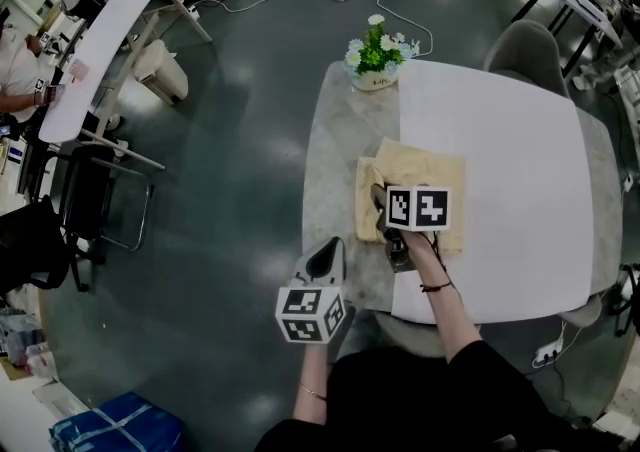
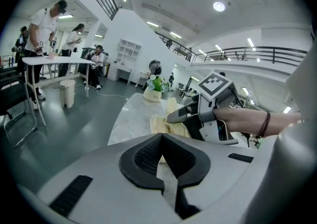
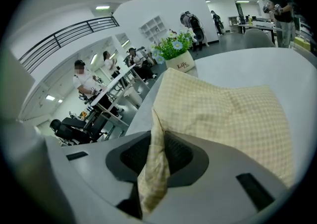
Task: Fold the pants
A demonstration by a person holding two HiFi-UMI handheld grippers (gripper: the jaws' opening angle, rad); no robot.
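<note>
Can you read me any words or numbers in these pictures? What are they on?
"Life": on the small white flower pot; the print after it is too blurred to read.
No other words: the two white marker cubes show only black square patterns, and the yellow checked pants show none.

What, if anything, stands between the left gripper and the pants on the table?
Nothing visible: only bare table lies between the left gripper and the pants. The right gripper grips them, off to one side.
</note>
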